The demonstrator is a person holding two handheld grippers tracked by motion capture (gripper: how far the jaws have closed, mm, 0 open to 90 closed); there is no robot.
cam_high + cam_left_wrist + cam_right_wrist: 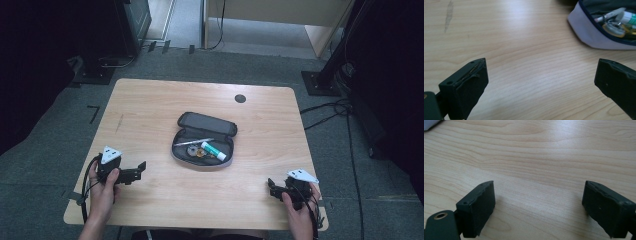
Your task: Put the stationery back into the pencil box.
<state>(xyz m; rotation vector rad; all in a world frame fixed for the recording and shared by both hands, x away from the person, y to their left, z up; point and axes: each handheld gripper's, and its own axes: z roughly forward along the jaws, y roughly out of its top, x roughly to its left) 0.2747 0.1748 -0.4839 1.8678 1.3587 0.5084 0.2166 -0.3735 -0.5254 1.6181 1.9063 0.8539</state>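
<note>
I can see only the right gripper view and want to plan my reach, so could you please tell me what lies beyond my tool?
Observer: An open pencil case lies in the middle of the table, its lid folded back.
Operator: Thank you. What is inside it?
Observer: A pen and a glue stick lie in it.
Operator: And how is the left tool?
Observer: The left tool has its jaws wide open, holding nothing.

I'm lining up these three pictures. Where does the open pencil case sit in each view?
High view: pencil case at the table's middle, lid open.
Left gripper view: upper right corner, beyond the open jaws.
Right gripper view: a pale sliver at the top left corner, probably its edge.
Shared landmark: the wooden table.
</note>
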